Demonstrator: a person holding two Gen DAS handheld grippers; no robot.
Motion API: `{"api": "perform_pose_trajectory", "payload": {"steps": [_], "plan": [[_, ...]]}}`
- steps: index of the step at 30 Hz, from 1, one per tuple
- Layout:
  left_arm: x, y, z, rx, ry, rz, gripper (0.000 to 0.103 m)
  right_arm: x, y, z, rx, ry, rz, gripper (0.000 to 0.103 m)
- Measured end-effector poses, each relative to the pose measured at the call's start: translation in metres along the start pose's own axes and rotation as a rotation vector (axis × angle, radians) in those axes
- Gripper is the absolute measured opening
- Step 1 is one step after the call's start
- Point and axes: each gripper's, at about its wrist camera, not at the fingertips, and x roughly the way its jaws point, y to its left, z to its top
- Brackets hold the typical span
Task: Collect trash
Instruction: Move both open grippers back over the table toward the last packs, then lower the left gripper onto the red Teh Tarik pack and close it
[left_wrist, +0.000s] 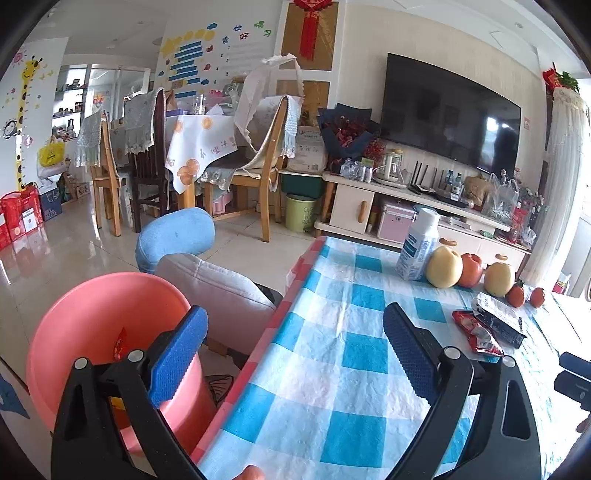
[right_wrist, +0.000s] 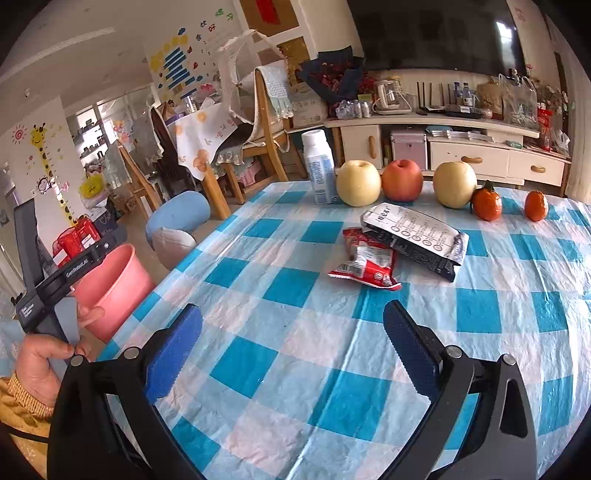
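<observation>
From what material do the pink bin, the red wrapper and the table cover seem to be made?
Pink bin: probably moulded plastic, with smooth, evenly coloured, slightly glossy walls.
Red wrapper: likely thin plastic or foil film; it is crumpled with shiny glints.
Table cover: seems a thin plastic sheet rather than cloth, judging by its fine wrinkles and soft sheen, though this is not certain.

A counter (right_wrist: 295, 350) under a blue-and-white checked cloth fills the lower right of both views. Along its far edge stand a white bottle (right_wrist: 319, 166), two yellow pears (right_wrist: 357, 183), a red apple (right_wrist: 402, 180) between them, and two tangerines (right_wrist: 487, 204). Nearer centre lie a red wrapper (right_wrist: 364, 264) and a black-and-white packet (right_wrist: 417, 236), touching.
</observation>
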Motion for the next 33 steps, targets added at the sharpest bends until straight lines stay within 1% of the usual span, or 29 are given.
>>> {"api": "perform_pose_trajectory", "payload": {"steps": [6, 9, 12, 15, 19, 23, 28, 31, 33], "plan": [[-0.009, -0.020, -0.008, -0.003, 0.025, -0.059, 0.095, -0.014, -0.034, 0.007, 0.074, -0.028, -0.004, 0.099], [-0.012, -0.032, -0.010, -0.020, 0.048, -0.107, 0.095, -0.023, -0.055, 0.013, 0.120, -0.043, -0.005, 0.099], [-0.010, -0.051, -0.010, -0.003, 0.090, -0.144, 0.095, -0.030, -0.079, 0.018, 0.157, -0.050, -0.015, 0.099], [-0.003, -0.078, -0.010, 0.038, 0.141, -0.183, 0.095, -0.034, -0.101, 0.022, 0.161, -0.052, -0.056, 0.099], [0.020, -0.124, -0.014, 0.119, 0.272, -0.242, 0.095, -0.040, -0.128, 0.026, 0.153, -0.069, -0.119, 0.099], [0.047, -0.173, -0.026, 0.185, 0.374, -0.291, 0.095, -0.036, -0.153, 0.031, 0.171, -0.078, -0.142, 0.099], [0.077, -0.230, -0.036, 0.271, 0.438, -0.315, 0.095, -0.023, -0.180, 0.038, 0.230, -0.083, -0.141, 0.099], [0.098, -0.256, -0.039, 0.293, 0.462, -0.306, 0.095, -0.012, -0.188, 0.041, 0.237, -0.070, -0.126, 0.099], [0.113, -0.272, -0.042, 0.321, 0.476, -0.279, 0.095, -0.003, -0.189, 0.043, 0.223, -0.057, -0.120, 0.099]]}}
